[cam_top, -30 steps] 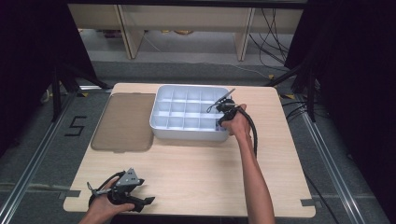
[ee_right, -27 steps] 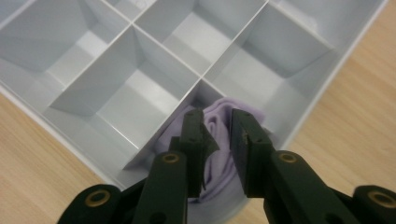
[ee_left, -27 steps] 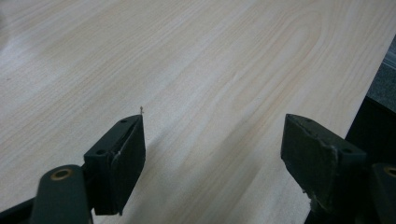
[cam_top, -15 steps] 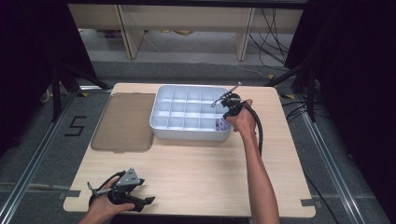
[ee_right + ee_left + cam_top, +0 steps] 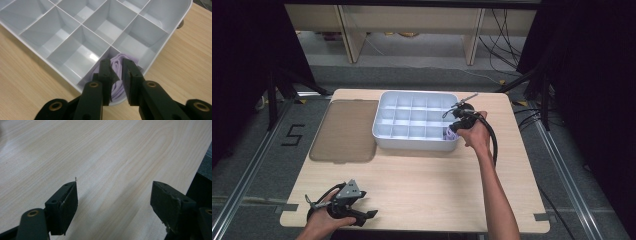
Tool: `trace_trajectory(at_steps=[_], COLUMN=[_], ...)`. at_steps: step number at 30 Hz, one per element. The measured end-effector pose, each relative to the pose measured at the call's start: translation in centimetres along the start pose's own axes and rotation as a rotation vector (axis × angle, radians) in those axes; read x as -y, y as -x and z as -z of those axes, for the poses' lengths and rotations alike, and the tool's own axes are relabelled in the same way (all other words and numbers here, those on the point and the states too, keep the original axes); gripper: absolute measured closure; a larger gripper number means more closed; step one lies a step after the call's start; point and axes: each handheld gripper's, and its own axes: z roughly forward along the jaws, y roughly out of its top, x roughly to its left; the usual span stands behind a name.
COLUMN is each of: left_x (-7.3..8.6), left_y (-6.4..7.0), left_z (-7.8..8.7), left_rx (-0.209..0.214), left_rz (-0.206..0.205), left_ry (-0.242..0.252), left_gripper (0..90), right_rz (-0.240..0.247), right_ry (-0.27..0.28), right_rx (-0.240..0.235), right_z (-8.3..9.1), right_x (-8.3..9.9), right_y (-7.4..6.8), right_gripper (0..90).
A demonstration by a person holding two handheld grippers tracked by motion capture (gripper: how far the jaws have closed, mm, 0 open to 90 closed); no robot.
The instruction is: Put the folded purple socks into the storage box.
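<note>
A white tray (image 5: 412, 143) split into several compartments stands at the back middle of the wooden table (image 5: 422, 185). A purple cloth (image 5: 449, 134) lies bunched in its near right corner compartment. My right gripper (image 5: 453, 125) leans over that corner. In the right gripper view, the right gripper (image 5: 116, 61) has its jaws drawn close on a fold of the purple cloth (image 5: 125, 58), just above the tray (image 5: 172, 42). My left gripper (image 5: 371, 215) rests near the front left table edge. The left gripper (image 5: 113, 192) is open over bare wood.
A brown flat lid (image 5: 344, 130) lies left of the tray. The tray's other compartments hold nothing. Cables and shelf legs stand on the floor behind the table. The table's right edge (image 5: 197, 162) runs close to the left gripper's jaw.
The right gripper rose slightly and shifted right, then came back down over the tray's near right corner. The left gripper stayed still.
</note>
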Motion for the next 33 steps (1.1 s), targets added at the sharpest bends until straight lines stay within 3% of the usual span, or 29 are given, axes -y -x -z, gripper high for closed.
trace_trajectory(at_steps=[3,4,5,9,16,20,21,23,26,28,31,33], left_x=[0.0,0.0,0.0,0.0,0.0,0.0,0.0,0.0,0.0,0.0,-0.1,-0.1], left_y=[0.0,0.1,0.0,-0.1,0.0,-0.2,-0.1,-0.1,-0.2,-0.2,-0.2,-0.2], left_z=[0.0,0.0,0.1,0.1,0.1,0.2,0.1,0.2,0.2,0.2,0.3,0.3], left_rx=[0.004,0.003,0.005,0.004,0.003,-0.006,-0.010,-0.009,-0.014,-0.013,-0.006,-0.007], left_rz=[-0.003,0.023,0.009,0.012,0.018,-0.003,0.023,0.023,0.012,0.012,0.007,0.020], left_ry=[0.003,0.004,0.006,0.007,0.017,0.005,0.012,0.014,0.016,0.018,0.019,0.033], left_gripper=[21.6,21.5,21.5,21.5,21.5,21.5,21.5,21.5,21.5,21.6,21.6,21.5], right_rz=[0.010,0.012,-0.010,0.005,-0.038,-0.037,-0.040,-0.002,-0.037,-0.025,-0.058,-0.053], right_ry=[0.026,0.037,0.048,0.086,0.137,0.153,0.160,0.187,0.200,0.229,0.251,0.267], right_rx=[-0.010,-0.008,-0.020,-0.038,-0.072,-0.074,-0.082,-0.081,-0.098,-0.108,-0.131,-0.132], right_z=[0.2,0.2,0.3,0.6,1.2,1.5,1.7,1.7,2.1,2.1,2.4,2.4], right_x=[0.3,0.5,0.6,0.9,1.5,1.9,2.0,2.2,2.5,2.8,3.3,3.6], right_y=[-0.2,-0.2,-0.5,-0.9,-2.2,-2.7,-2.9,-3.0,-3.9,-4.2,-5.1,-5.5], right_gripper=[74.6,73.5,71.8,67.9,58.2,51.2,48.7,44.8,40.7,38.0,35.0,33.3])
